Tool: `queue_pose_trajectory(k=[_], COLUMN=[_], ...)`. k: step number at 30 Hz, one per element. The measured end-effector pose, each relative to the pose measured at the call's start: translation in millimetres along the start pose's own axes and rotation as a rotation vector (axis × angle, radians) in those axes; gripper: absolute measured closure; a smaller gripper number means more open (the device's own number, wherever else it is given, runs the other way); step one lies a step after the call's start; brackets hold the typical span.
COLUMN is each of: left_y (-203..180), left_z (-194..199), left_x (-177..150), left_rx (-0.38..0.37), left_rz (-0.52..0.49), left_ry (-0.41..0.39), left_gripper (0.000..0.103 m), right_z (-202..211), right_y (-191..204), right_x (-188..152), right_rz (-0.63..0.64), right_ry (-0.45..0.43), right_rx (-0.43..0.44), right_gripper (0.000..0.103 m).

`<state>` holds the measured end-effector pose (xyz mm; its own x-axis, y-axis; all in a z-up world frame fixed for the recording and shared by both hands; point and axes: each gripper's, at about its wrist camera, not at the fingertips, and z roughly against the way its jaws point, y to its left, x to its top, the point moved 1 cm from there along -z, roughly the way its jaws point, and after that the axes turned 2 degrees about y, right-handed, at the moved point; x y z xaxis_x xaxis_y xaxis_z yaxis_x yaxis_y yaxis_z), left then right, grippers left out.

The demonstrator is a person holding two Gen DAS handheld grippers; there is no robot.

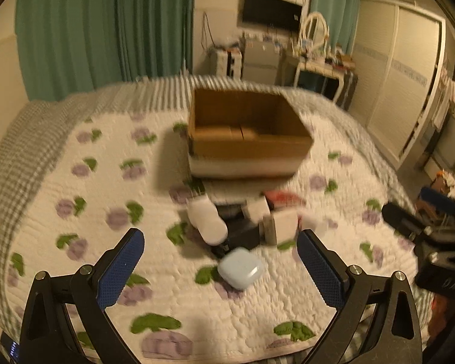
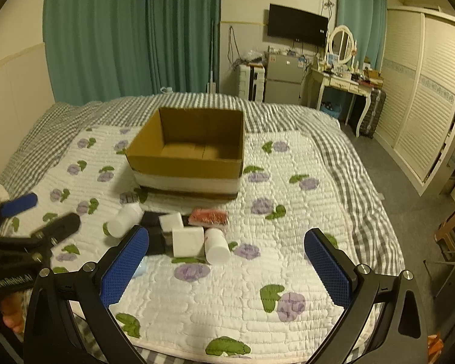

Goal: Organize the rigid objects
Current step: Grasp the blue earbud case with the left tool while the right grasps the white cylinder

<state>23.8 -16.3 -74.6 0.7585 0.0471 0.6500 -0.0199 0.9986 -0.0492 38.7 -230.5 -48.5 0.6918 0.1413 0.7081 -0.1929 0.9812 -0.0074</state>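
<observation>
An open cardboard box [image 1: 248, 130] [image 2: 188, 154] stands on the bed, empty inside. In front of it lies a cluster of small objects: a white bottle [image 1: 207, 220] [image 2: 125, 219], white blocks [image 1: 283, 224] [image 2: 187, 240], a second white bottle [image 2: 217, 245], a red packet [image 1: 283, 197] [image 2: 208, 216], dark items [image 1: 239, 233] and a light blue case [image 1: 240, 267]. My left gripper [image 1: 220, 261] is open and empty, just before the blue case. My right gripper [image 2: 226, 256] is open and empty, hovering near the white bottle and block.
The floral quilt [image 2: 227, 291] covers the bed, with a striped blanket [image 2: 333, 139] beyond. The left gripper [image 2: 39, 221] shows at the left of the right wrist view; the right gripper [image 1: 424, 233] shows at the right of the left wrist view. A dressing table [image 2: 345, 82] and wardrobe [image 2: 424, 91] stand at the right.
</observation>
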Motion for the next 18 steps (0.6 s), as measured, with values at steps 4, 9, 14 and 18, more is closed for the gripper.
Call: queue_pose_trajectory(k=[4, 9, 14, 18], left_y=[-9.0, -15.6, -20.4, -21.3], left_z=[-31.9, -63.1, -86.5, -102.1], left_x=[-14.0, -26.5, -33.4, -35.6], left_rx=[0.013, 0.005, 0.013, 0.004], left_rz=[-0.015, -0.008, -0.032, -0.037], left_ry=[0.089, 0.163, 0.22, 0.275], left_gripper=[0.002, 0.003, 0.004, 0.024], right_z=[-19.3, -51.5, -80.8, -112.4], right_y=[-6.5, -17.0, -18.7, -14.9], right_x=[-9.9, -22.1, -27.3, -28.5], right_rz=[-0.002, -0.007, 0.014, 0.048], right_ry=[0.045, 0.126, 0.19, 0.252], right_rx=[-0.001, 0.004, 0.016, 0.045], right_gripper=[0.0, 0.0, 0.001, 0.009])
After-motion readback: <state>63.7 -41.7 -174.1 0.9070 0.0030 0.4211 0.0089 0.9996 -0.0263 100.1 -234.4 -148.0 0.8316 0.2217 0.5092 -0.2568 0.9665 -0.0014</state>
